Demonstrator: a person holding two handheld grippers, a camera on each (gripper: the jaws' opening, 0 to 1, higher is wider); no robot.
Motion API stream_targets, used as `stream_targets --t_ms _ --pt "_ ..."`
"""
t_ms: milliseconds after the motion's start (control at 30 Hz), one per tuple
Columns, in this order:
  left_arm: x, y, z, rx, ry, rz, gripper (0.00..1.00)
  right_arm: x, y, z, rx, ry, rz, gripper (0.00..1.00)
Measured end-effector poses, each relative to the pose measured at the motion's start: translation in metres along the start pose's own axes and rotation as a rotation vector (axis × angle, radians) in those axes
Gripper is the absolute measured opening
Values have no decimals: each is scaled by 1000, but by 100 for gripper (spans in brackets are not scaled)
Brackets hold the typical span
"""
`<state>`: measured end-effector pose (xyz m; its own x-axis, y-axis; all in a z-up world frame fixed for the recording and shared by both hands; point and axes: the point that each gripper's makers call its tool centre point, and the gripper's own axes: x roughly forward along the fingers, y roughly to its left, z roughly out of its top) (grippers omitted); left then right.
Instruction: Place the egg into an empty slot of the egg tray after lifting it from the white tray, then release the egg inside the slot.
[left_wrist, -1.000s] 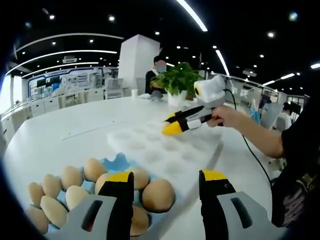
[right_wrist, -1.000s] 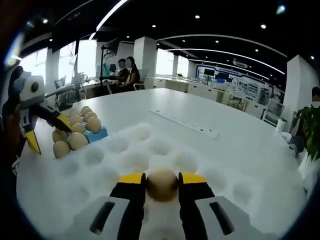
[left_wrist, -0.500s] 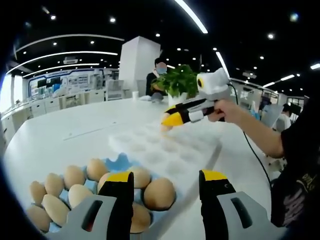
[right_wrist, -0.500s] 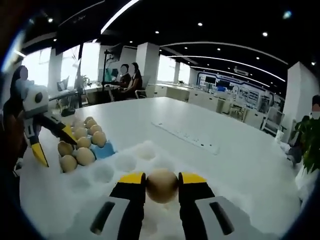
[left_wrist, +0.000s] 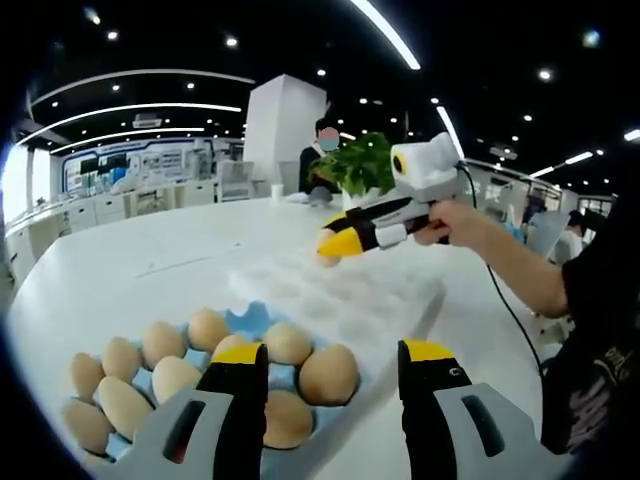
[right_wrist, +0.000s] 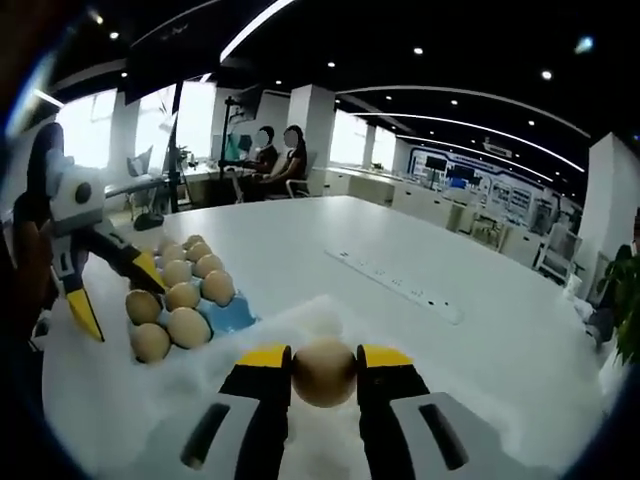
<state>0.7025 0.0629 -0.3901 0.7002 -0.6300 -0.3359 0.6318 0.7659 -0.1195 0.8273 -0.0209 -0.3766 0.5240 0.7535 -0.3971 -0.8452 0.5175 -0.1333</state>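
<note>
R gripper (right_wrist: 324, 372): my jaws clamped on egg (right_wrist: 324, 371), held up in air above white tray (right_wrist: 300, 330) | L gripper (left_wrist: 328, 400): jaws wide apart, nothing in them, hovering over blue egg tray (left_wrist: 245, 322) w/ brown eggs, tray just beside white tray | all on white table (left_wrist: 130, 265) | plant (left_wrist: 355, 165) far side

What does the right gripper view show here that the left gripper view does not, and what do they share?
Right gripper view: a clear look at the egg clamped between the right hand-held gripper tips, plus a long strip lying on the table.

Left gripper view: a potted plant, the person's hand holding the right hand-held gripper, and the open left hand-held gripper.

Both: the blue egg tray full of eggs, with the white tray beside it.
</note>
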Motion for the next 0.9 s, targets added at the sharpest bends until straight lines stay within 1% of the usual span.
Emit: stream_targets --t_ms 200,500,567,700,900 --pt "-4 4 -3 -8 -3 3 53 7 13 4 -10 3 22 27" --pt "-10 11 -7 -17 -6 11 53 9 19 4 -21 4 53 27" --pt "-12 13 -8 -21 -8 15 53 29 22 9 -23 5 61 27" --pt "-15 18 -11 -28 -9 22 53 29 29 10 -28 6 79 27" --pt "-19 22 -12 -41 -21 27 53 26 30 8 -36 16 97 27"
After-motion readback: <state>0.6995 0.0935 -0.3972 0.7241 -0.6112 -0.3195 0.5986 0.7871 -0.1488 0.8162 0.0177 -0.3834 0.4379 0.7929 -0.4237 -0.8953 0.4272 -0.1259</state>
